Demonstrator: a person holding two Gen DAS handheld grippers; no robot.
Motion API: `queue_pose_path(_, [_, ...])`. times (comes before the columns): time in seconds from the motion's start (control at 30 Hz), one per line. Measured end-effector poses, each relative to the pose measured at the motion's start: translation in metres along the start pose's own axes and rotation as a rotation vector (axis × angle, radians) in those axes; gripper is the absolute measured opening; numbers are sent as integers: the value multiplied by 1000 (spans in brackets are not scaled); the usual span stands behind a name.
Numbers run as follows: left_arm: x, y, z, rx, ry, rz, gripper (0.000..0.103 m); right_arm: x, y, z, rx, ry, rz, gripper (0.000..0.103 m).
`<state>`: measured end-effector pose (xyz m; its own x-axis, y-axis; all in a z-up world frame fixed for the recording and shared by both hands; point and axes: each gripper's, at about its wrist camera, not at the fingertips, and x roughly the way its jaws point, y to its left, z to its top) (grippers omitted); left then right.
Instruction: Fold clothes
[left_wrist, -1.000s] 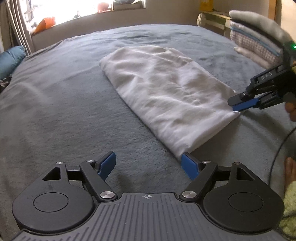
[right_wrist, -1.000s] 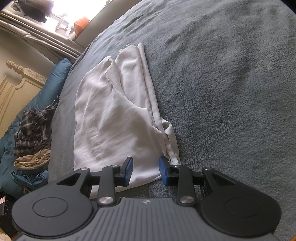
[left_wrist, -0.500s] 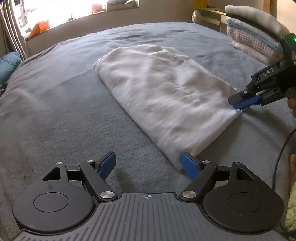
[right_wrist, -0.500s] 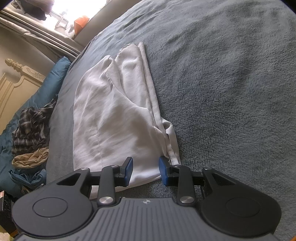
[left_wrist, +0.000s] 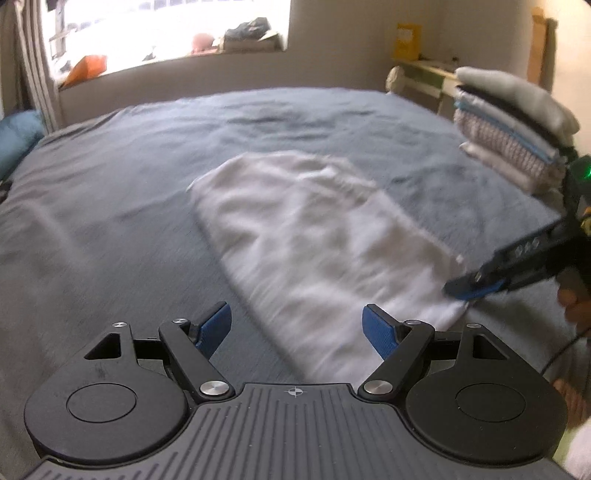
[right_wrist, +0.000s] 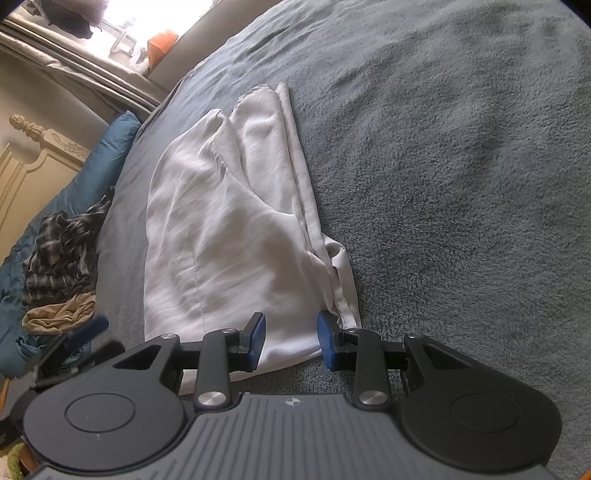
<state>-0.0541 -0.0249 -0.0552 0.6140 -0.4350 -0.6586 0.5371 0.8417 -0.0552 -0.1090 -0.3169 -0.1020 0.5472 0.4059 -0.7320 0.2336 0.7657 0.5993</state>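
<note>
On the grey bed (right_wrist: 461, 155), item one: a white garment (right_wrist: 229, 221), already folded into a long narrow panel and lying flat, its layered hem edges stacked along the side away from the headboard (right_wrist: 33, 155). I judged it partway through folding, with at least one fold across its length left to make.

Item two: my right gripper (right_wrist: 290, 338), angled down over the near end of the white garment. Its jaws stood partly apart, straddling the corner with cloth showing in the gap; I could not tell whether the pads were pressing it or only bracketing it. In my judgement it sat there to pin or take that corner for the next fold.

Item three: my left gripper (left_wrist: 297, 325), at the same near end of the white garment, jaws spread wide and holding nothing, the cloth's long edge running up between them. The view was motion-blurred. Wide jaws suited gathering several layers at once.

Item four: a stack of folded clothes (left_wrist: 517, 129), beyond the right gripper as the left camera saw it; presumably finished work.

Item five: a heap of unfolded clothes (right_wrist: 62, 251), plaid and tan, beside the white garment toward the headboard, near a blue pillow (right_wrist: 96, 162); presumably awaiting their turn.
</note>
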Motion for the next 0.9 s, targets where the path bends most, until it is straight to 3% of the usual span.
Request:
queue_pose_path(0.1, [12, -9, 8, 8, -19, -14, 77, 0, 1, 0, -1, 1, -1, 32])
queue_pose_path(0.4, [39, -12, -3, -36, 53, -33, 70, 0, 1, -1, 4, 0, 4, 32])
queue_pose_path(0.7, [44, -7, -8, -45, 81, -48, 71, 2, 22, -6, -112, 11, -67, 33])
queue_pose_path(0.77, [38, -4, -5, -48, 53, -56, 70, 3, 25, -6, -129, 15, -76, 32])
queue_pose_path(0.9, [24, 0, 3, -5, -78, -32, 69, 3, 25, -5, -139, 22, -78, 32])
